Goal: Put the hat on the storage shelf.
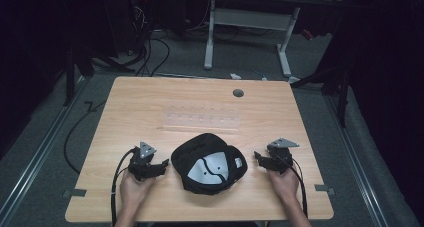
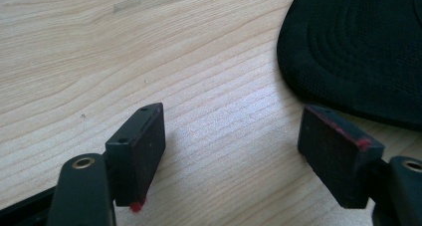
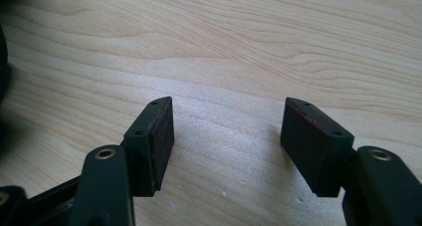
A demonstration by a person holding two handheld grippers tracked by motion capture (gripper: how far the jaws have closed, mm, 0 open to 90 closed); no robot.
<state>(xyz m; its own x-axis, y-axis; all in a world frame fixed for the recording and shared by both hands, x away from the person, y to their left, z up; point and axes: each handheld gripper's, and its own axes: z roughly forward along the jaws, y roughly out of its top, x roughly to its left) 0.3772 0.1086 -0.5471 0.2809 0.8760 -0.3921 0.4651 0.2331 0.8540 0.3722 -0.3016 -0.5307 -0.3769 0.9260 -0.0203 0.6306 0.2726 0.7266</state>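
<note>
My left gripper [image 1: 161,168] and right gripper [image 1: 260,159] both stand wide with nothing between the jaws, flanking the cap [image 1: 210,163], which lies upside down at the near middle of the table [image 1: 150,102]. I judge I should slide each low jaw under the cap's edge before closing, pinching fabric, not wood. Its long axis runs roughly left-right; the brim [image 2: 358,47] seems to point toward my left gripper.
</note>
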